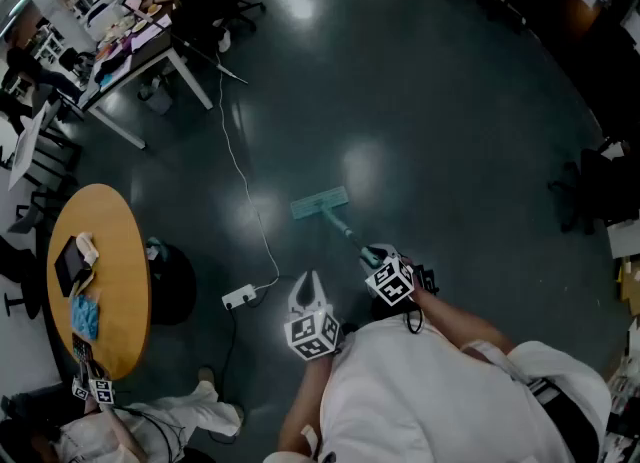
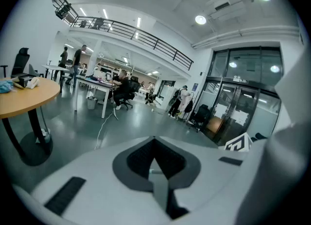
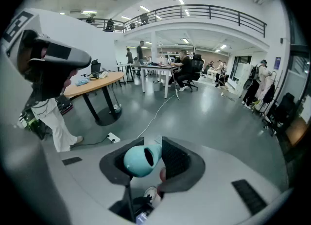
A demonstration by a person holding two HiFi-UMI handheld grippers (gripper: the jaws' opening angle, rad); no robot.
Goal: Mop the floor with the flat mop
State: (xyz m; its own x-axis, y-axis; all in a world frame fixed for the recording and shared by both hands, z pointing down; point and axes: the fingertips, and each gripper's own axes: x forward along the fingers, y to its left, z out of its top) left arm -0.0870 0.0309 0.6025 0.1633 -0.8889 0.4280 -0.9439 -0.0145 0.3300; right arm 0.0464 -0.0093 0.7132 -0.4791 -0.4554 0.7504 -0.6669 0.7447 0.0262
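Observation:
The flat mop lies with its teal head (image 1: pixel 320 203) flat on the dark floor ahead of me, and its thin handle (image 1: pixel 345 231) slants back toward me. My right gripper (image 1: pixel 372 254) is shut on the handle's top end. In the right gripper view the teal end cap (image 3: pixel 141 160) sits between the dark pads. My left gripper (image 1: pixel 308 283) hangs a little left of the handle, apart from it. Its jaws meet at a point in the left gripper view (image 2: pixel 154 163), with nothing held.
A white cable (image 1: pixel 240 176) runs across the floor to a power strip (image 1: pixel 240 297) left of the mop. A round wooden table (image 1: pixel 110 281) stands at the left, with a person (image 1: pixel 150 421) near it. Desks (image 1: pixel 130 61) are at the back left and dark chairs (image 1: pixel 590 191) at the right.

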